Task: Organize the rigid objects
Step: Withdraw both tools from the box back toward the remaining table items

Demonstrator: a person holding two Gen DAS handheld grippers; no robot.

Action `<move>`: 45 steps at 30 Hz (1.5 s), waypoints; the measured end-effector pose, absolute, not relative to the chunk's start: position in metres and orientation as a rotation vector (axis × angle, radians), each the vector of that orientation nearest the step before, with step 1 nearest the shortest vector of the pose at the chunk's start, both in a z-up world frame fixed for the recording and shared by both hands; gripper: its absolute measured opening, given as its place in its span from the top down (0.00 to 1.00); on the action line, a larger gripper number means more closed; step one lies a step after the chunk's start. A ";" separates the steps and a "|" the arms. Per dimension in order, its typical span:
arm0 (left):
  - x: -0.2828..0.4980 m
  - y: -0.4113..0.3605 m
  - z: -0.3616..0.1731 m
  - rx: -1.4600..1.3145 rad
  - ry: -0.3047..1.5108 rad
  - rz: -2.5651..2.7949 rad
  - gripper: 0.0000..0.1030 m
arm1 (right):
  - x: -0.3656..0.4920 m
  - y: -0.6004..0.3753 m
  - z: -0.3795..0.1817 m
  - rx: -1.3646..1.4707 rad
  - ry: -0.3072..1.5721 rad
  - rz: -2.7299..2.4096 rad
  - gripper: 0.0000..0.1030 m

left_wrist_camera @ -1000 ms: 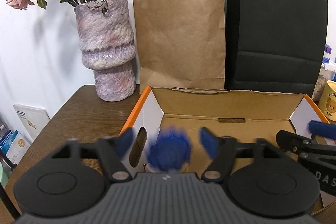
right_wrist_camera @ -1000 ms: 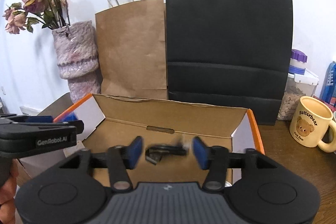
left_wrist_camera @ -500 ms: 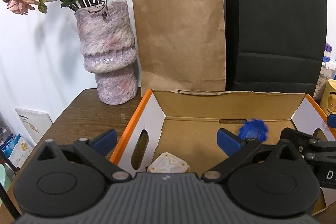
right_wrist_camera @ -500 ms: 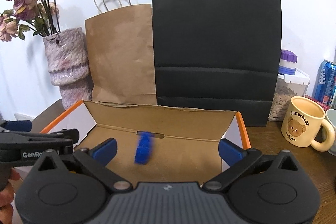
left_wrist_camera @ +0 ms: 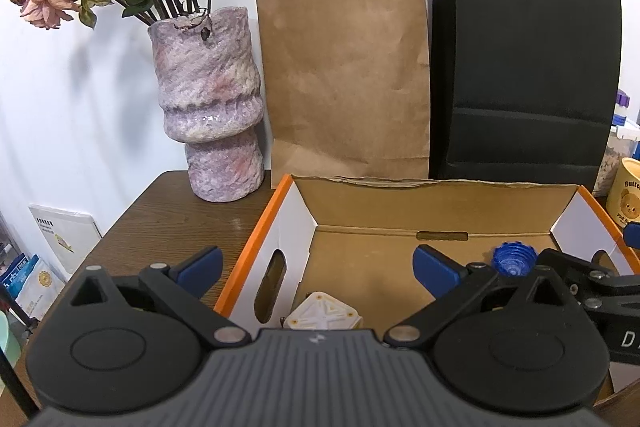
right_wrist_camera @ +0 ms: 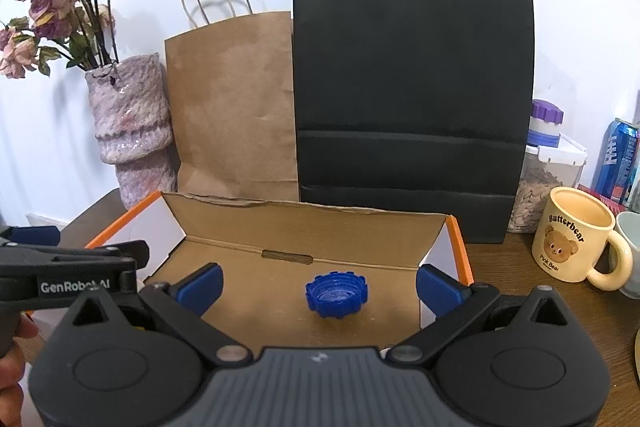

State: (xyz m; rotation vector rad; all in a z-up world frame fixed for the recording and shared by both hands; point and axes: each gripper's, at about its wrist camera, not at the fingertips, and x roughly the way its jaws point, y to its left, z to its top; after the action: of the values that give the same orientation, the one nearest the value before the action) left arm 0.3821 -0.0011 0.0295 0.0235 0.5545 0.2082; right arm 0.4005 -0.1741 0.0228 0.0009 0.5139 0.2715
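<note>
Between the wide-spread blue pads of the right gripper (right_wrist_camera: 318,285): nothing held, nothing touched. Jaws at full spread, poised above the open cardboard box (right_wrist_camera: 456,239). One blue ridged cap (right_wrist_camera: 336,294) flat on the box floor, open side up, toward the right half, clear of both pads. Left gripper (left_wrist_camera: 318,269) likewise spread to its widest, empty, hovering over the box's left wall. One cream-white faceted piece (left_wrist_camera: 323,315) on the box floor just below it, partly hidden by the gripper body. Same blue cap seen beyond its right pad in the left view. One box only, orange-edged, on a dark wooden table (left_wrist_camera: 168,211). Behind: one brown paper bag (right_wrist_camera: 232,103), one black paper bag (right_wrist_camera: 412,87), one mottled purple vase (left_wrist_camera: 208,107) with dried roses. Right of the box: one bear-printed mug (right_wrist_camera: 572,233).
</note>
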 end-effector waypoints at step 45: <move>0.229 0.007 0.067 -0.012 0.477 0.180 0.00 | 0.237 -0.191 0.054 -0.102 0.396 0.336 0.00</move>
State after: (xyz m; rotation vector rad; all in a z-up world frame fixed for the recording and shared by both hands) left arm 0.2293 0.0072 0.0669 -0.0122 0.4771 0.1801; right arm 0.2367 -0.1913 0.0541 -0.1025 0.3956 0.3363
